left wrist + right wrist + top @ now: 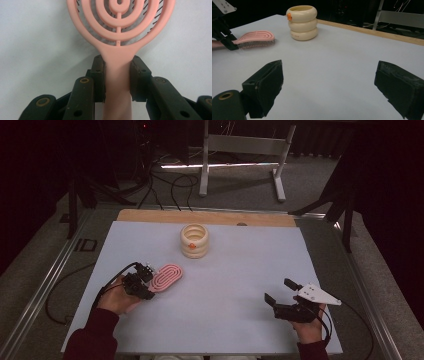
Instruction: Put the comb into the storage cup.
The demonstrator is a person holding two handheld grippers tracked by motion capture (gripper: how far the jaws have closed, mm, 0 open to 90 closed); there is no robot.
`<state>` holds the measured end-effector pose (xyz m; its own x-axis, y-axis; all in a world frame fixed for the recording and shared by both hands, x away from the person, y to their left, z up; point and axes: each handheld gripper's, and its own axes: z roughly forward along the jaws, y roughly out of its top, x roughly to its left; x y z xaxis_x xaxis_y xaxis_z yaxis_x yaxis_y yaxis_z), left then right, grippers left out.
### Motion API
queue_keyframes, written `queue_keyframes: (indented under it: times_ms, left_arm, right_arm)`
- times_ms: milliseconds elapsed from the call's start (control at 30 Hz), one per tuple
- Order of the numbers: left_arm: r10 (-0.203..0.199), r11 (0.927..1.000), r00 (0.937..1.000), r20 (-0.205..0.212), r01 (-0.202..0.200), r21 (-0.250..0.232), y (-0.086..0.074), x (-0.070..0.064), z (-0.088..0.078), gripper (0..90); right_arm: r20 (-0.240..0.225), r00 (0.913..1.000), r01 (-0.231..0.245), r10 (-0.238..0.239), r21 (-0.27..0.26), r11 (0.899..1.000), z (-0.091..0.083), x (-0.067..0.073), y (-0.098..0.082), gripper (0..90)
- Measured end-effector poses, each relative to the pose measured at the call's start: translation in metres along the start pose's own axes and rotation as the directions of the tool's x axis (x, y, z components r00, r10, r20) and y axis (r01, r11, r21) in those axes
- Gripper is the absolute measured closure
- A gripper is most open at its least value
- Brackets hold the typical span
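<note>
A pink hairbrush point(167, 277) with a looped open-work head lies bristles down on the pale table point(235, 270), left of centre. My left gripper point(146, 281) is shut on its handle; in the left gripper view the two black pads squeeze the handle of the pink hairbrush point(117, 75) just below the head. A cream ringed cup point(194, 240) with a small orange mark stands upright at the back centre. My right gripper point(281, 290) hovers open at the front right, nothing between its jaws. Its view looks across the table at the cream cup point(302, 23) and the hairbrush point(257, 38).
A wooden strip point(150, 215) runs along the table's far edge. Beyond it are a grey floor, black cables and a white metal stand point(245, 150). Metal rails point(45, 285) flank the table on both sides.
</note>
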<state>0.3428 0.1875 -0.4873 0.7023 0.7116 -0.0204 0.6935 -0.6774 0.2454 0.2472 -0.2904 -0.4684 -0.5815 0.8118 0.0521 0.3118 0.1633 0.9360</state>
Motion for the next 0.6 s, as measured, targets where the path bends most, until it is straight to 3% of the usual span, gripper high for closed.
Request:
queue_keyframes:
  times_ms: [600]
  left_arm:
    - [-0.034,0.9927,0.9986,-0.040,0.029,-0.117,-0.002,-0.002,-0.014,70.0]
  right_arm:
    - [-0.001,1.0000,-0.001,0.001,0.003,1.000,0.000,0.000,0.000,8.6]
